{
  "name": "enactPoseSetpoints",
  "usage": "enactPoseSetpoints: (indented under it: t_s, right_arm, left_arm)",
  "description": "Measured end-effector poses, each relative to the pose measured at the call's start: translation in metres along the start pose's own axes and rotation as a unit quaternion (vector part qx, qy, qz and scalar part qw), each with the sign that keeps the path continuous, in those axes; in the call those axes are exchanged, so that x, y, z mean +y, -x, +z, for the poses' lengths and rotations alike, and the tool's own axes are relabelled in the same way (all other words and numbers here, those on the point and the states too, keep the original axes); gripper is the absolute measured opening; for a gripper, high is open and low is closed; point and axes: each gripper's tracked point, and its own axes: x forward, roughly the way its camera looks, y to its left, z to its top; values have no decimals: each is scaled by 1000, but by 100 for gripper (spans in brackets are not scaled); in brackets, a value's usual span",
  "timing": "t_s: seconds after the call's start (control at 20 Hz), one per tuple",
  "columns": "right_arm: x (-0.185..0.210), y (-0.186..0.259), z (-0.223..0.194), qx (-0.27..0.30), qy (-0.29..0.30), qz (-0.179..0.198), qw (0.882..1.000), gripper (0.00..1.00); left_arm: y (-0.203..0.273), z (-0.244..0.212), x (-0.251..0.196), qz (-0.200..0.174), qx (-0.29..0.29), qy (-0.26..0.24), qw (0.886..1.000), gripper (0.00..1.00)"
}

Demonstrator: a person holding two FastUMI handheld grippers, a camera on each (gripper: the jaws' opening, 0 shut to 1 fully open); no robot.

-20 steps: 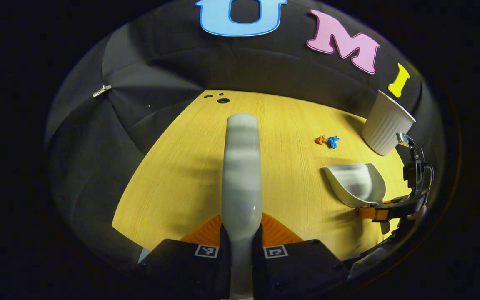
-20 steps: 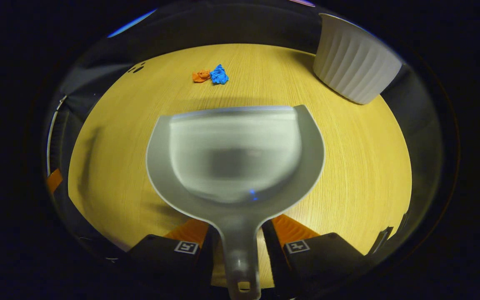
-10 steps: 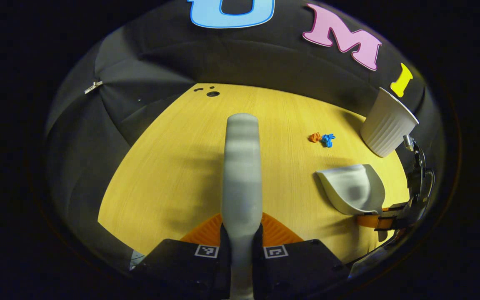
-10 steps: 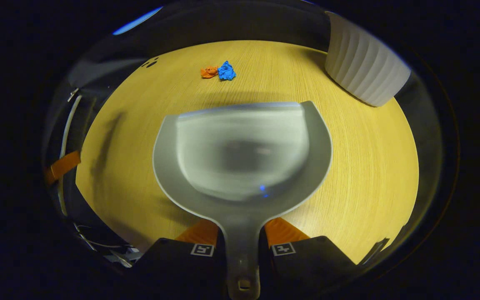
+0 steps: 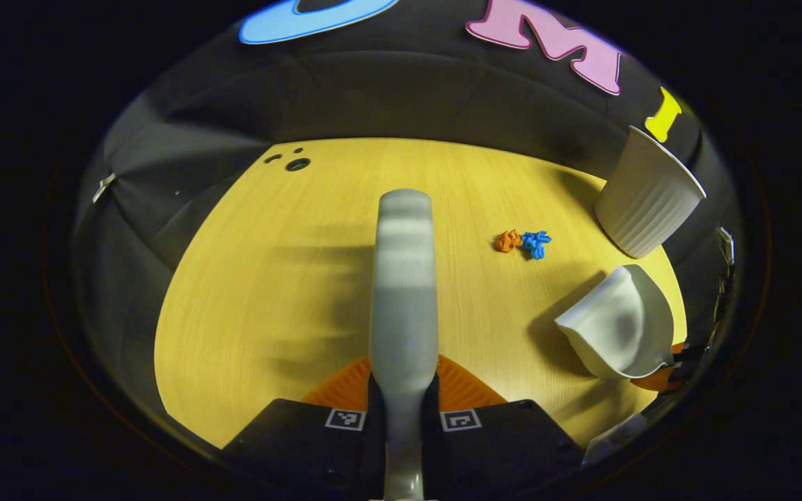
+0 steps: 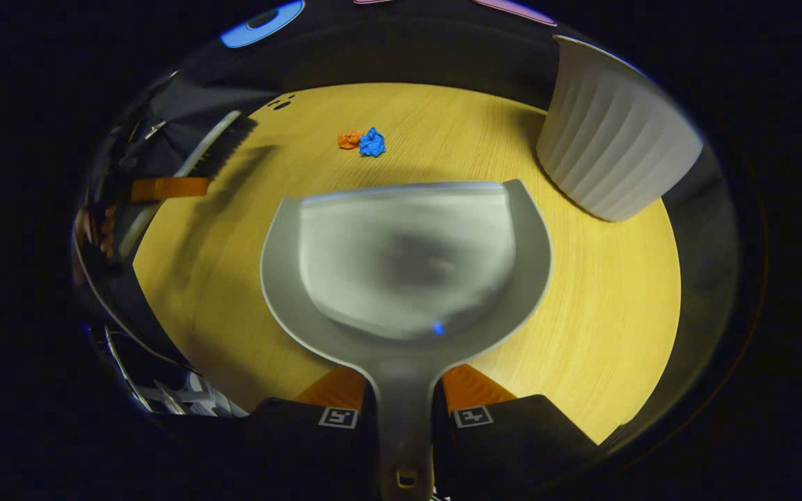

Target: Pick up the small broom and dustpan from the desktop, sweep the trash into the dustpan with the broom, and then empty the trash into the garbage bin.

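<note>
Left gripper clamped on broom, right gripper on dustpan. Approaching trash, upper centre; next lower dustpan beside.

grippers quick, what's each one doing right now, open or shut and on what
Left gripper: shut on the broom handle.
Right gripper: shut on the dustpan handle.

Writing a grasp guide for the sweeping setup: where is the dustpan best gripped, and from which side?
By its narrow handle, from behind, opposite the open scoop mouth. The right gripper is shut on it there, leaving the dustpan lip facing the paper scraps.
</note>
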Motion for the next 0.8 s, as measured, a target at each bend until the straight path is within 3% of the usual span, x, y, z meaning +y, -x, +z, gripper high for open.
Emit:
enactPoseSetpoints:
  t_s: [0.15,0.2,0.3,0.5,0.65,0.8]
  right_arm:
    - [-23,4,0,-3,42,0,999,39]
    - [-27,5,-1,-2,47,1,999,35]
    - [-35,6,-5,2,46,5,999,35]
    - [-43,1,-12,6,56,11,998,35]
    - [-43,-3,-21,18,62,16,998,35]
    - [-45,-7,-25,24,80,18,996,35]
  left_arm:
    - [-30,28,-9,-3,12,-32,999,25]
    - [-40,39,-11,0,16,-50,999,25]
    - [-57,53,-15,0,32,-99,995,25]
    - [-89,69,-30,-7,64,-227,972,25]
    - [-105,75,-46,-21,75,-283,956,25]
    - [-116,73,-67,-59,86,-332,938,25]
